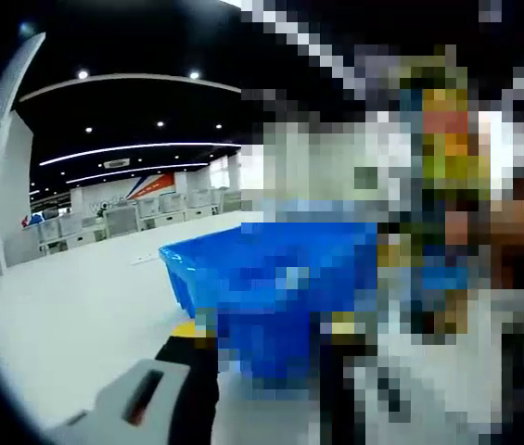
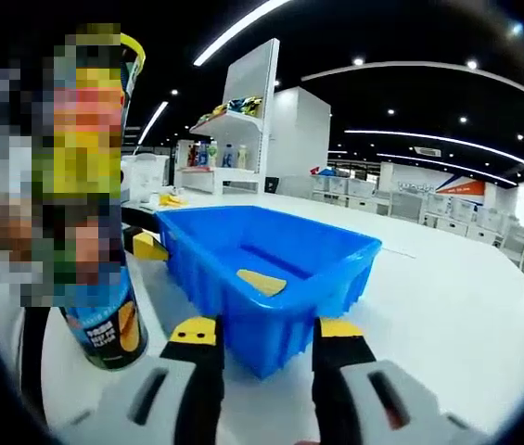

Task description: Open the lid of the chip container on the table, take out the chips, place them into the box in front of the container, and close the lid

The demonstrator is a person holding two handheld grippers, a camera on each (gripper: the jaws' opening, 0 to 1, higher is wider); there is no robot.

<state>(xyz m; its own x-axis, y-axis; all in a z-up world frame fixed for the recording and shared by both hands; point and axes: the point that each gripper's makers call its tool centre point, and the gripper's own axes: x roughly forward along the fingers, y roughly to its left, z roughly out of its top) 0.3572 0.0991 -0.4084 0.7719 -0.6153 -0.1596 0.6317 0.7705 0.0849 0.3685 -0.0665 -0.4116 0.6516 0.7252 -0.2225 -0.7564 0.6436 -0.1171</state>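
The blue box (image 2: 271,250) stands on the white table (image 2: 447,297), and one yellow chip (image 2: 262,281) lies on its floor. The chip can (image 2: 104,320), blue at the base with a yellow top rim, stands upright left of the box; a mosaic patch hides its middle. My right gripper (image 2: 266,328) is open, its yellow-tipped jaws on either side of the box's near corner. The left gripper (image 2: 141,243) reaches in behind the can. In the left gripper view my left gripper (image 1: 266,326) is open facing the blue box (image 1: 243,269), with the can (image 1: 438,120) blurred at the upper right.
A white shelf unit (image 2: 243,111) with bottles and packets stands behind the box. Rows of white crates (image 2: 428,209) line the far wall. Bare white table (image 1: 76,315) spreads out to the left of the box in the left gripper view.
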